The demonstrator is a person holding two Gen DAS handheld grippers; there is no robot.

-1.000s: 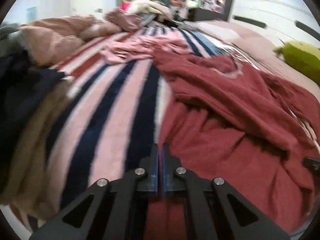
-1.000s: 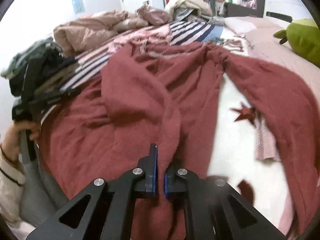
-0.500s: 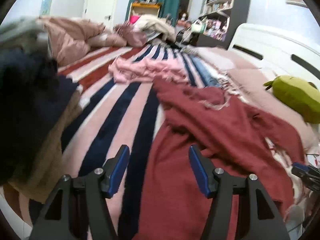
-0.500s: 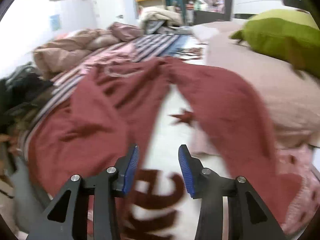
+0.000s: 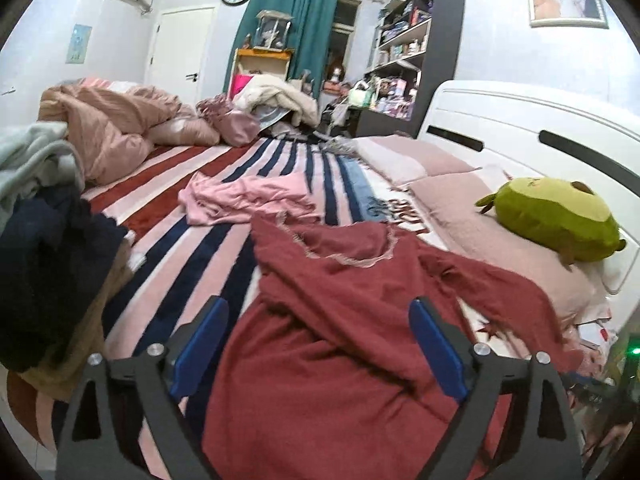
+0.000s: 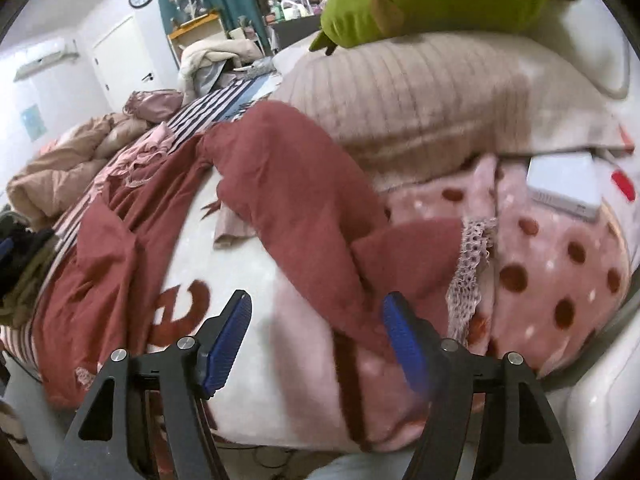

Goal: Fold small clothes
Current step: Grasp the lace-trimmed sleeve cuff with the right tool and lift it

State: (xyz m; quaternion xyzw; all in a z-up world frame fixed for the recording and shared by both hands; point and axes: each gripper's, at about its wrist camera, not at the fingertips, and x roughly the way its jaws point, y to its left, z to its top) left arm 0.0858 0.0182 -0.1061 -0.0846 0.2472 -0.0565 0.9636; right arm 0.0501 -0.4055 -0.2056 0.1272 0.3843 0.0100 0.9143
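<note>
A dark red long-sleeved garment lies spread and rumpled on the striped bed cover, neckline away from me. My left gripper is wide open above its lower left part and holds nothing. In the right wrist view the same garment stretches a sleeve toward me, its lace cuff near the right finger. My right gripper is wide open over that sleeve end and holds nothing. A pink garment lies crumpled beyond the red one.
A pile of dark and tan clothes sits at the left bed edge. A green plush toy rests on pillows by the white headboard. A pink dotted blanket and a white box lie at the right.
Both grippers went from shut to wide open and lifted back from the red garment. The right gripper swung right toward the sleeve end and pillows.
</note>
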